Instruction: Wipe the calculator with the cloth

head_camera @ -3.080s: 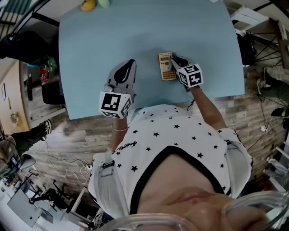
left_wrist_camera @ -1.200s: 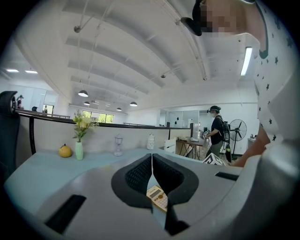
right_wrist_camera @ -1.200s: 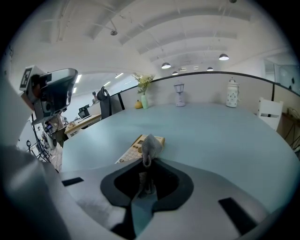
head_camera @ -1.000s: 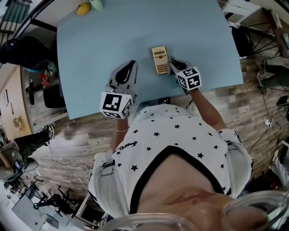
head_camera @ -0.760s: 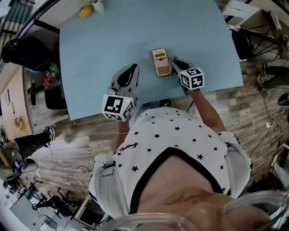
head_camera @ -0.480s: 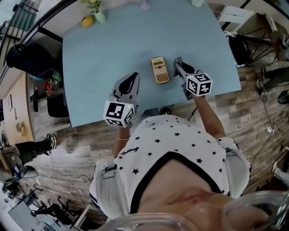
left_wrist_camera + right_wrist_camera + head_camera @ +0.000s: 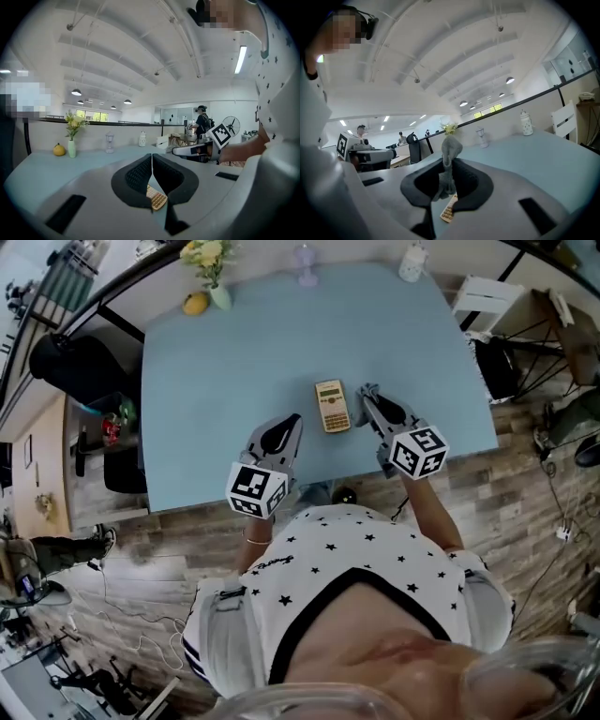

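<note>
The tan calculator (image 7: 332,406) lies flat on the light-blue table (image 7: 225,362), near its front edge. My right gripper (image 7: 367,396) stands just right of it, apart from it, shut on a grey cloth (image 7: 449,152) that sticks up between its jaws. In the right gripper view the calculator (image 7: 448,211) shows low under the jaws. My left gripper (image 7: 284,430) rests left of the calculator with its jaws shut and nothing between them. Past them the left gripper view shows the calculator (image 7: 156,199) and the right gripper (image 7: 194,150).
Along the table's far edge stand a vase of yellow flowers (image 7: 213,261), a yellow fruit (image 7: 195,304), a small glass lamp (image 7: 307,261) and a white jar (image 7: 413,260). A white chair (image 7: 489,294) stands off the right side. The near table edge lies just behind both grippers.
The right gripper with the cloth was against the calculator's right side and now stands a little apart from it. The head view has pulled back, showing more table. The left gripper stays in place.
</note>
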Demonstrator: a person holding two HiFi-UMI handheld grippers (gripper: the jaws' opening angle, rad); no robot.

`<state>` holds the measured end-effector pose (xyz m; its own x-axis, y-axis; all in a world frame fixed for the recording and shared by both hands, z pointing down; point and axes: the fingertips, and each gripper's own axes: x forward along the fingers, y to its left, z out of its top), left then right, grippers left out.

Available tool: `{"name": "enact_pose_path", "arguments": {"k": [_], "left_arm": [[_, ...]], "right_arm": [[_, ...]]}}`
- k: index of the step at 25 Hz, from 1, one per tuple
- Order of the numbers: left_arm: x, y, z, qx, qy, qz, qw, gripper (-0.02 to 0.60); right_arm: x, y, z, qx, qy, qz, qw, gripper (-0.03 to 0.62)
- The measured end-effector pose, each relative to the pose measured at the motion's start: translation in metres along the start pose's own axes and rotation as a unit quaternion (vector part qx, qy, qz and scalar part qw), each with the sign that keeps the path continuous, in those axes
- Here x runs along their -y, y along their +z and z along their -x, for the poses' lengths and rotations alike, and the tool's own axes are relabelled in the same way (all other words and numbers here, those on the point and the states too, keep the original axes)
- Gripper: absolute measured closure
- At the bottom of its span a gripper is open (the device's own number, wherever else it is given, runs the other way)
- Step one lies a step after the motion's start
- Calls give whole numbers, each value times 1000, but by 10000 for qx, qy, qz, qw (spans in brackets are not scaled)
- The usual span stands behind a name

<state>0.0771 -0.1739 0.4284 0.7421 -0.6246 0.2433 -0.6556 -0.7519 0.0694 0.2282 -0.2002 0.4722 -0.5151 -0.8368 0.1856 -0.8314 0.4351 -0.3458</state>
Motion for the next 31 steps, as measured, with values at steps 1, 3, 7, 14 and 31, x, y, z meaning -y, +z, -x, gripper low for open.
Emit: {"name": "enact_pose_path", "arguments": {"k": [1,3,7,14,31], "left_arm": [[1,0,0,-12,2,-6,10000,551],[1,-1,1,-36,27,-18,10000,551],[2,-1,3,-64,62,-48,9999,551],[3,-3,7,-96,37,-74,9999,551],[-3,-8,23,-64,248,-12,9997,551]], "right_arm": [[-2,1,1,28,27,2,10000,548],[-4,4,3,94,78,-23,9999,549],[-10,8,8,180,153,-46,9997,554],[-21,11,10,266,298,-223,9990,554],[-44,17,13,346,532,-152,9979,554]]}}
